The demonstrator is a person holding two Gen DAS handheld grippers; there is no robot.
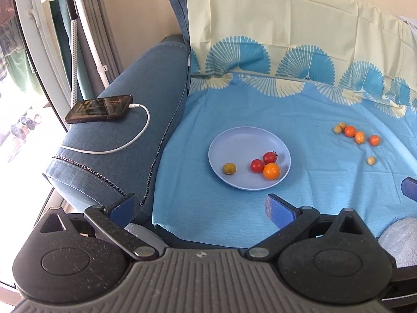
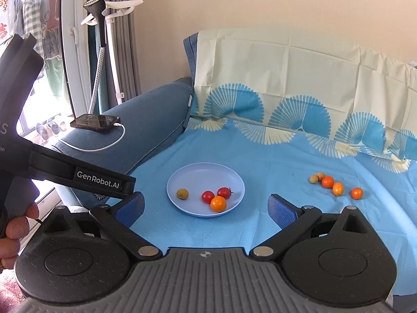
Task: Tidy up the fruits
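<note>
resting on round smooth plate (image 1: 221, 140): glossy fruits (image 1: 271, 171).

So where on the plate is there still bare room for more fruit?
The plate's far half is bare, as is the gap between the yellowish fruit and the red tomatoes. The near-right side is crowded: two red tomatoes and an orange one touching.
</note>
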